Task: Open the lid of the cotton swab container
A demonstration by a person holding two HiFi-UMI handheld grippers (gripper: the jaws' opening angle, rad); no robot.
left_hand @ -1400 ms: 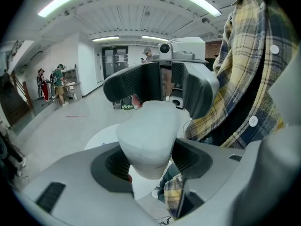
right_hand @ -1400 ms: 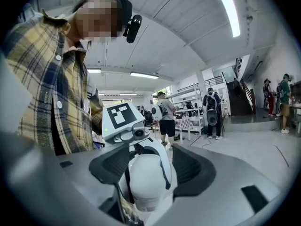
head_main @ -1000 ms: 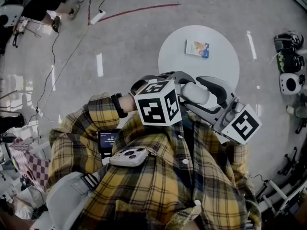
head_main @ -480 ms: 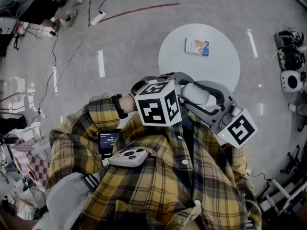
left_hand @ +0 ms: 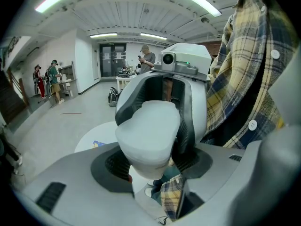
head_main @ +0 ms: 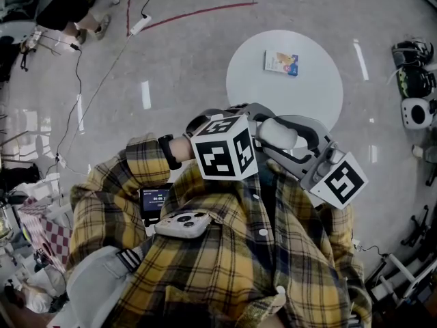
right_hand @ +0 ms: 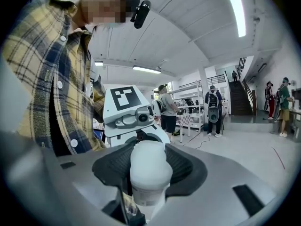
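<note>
Grey floor [head_main: 171, 60] lies below. Jaws of the left gripper [left_hand: 153, 163] and right gripper [right_hand: 150, 171] both squeeze the white plastic cotton swab container [head_main: 276, 134] by the yellow checked shirt [head_main: 225, 251]. A hard pull might make it slip and drop.

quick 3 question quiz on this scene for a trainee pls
1. True or false: the white container stands on the round table.
2. What is between the jaws of the left gripper? A) a blue packet B) the white container C) nothing
3. Short answer: what lies on the round table?

Key
1. False. It is held up near the person's chest, away from the table.
2. B. The right gripper is closed on it too, from the opposite side.
3. A small packet.
</note>
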